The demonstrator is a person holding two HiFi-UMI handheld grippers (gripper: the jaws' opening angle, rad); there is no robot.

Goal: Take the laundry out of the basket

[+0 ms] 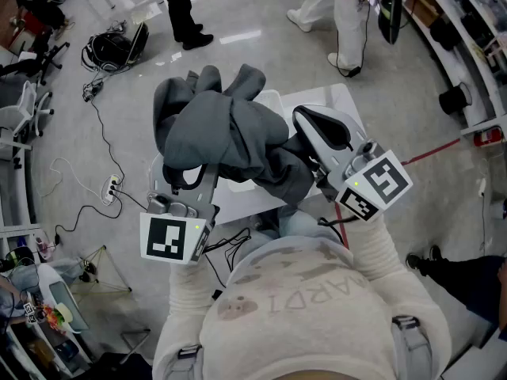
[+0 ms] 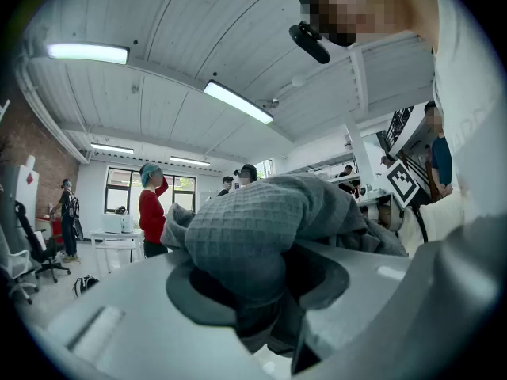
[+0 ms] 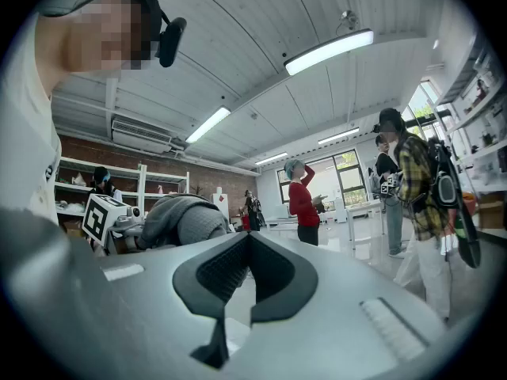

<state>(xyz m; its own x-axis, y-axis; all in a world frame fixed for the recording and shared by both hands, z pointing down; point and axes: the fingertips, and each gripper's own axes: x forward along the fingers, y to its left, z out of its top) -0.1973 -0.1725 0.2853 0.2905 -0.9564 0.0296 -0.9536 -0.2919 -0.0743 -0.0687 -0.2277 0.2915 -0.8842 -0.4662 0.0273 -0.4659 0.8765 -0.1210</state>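
Note:
A bundle of grey waffle-knit laundry (image 1: 226,129) hangs in the air in front of me, bunched over my left gripper (image 1: 190,176). In the left gripper view the cloth (image 2: 253,228) fills the space between the jaws, and my left gripper (image 2: 261,291) is shut on it. My right gripper (image 1: 321,125) stands just right of the bundle, its dark pads pressed together with nothing between them. In the right gripper view the laundry (image 3: 178,220) shows off to the left of my right gripper (image 3: 247,248). A white basket or table (image 1: 265,192) lies below, mostly hidden by the cloth.
Two people stand on the floor beyond, one in dark trousers (image 1: 182,10) and one in white trousers (image 1: 348,22). Cables (image 1: 95,133) and a power strip (image 1: 111,188) lie at the left. Shelving (image 1: 467,38) runs along the right, near a red floor line (image 1: 432,150).

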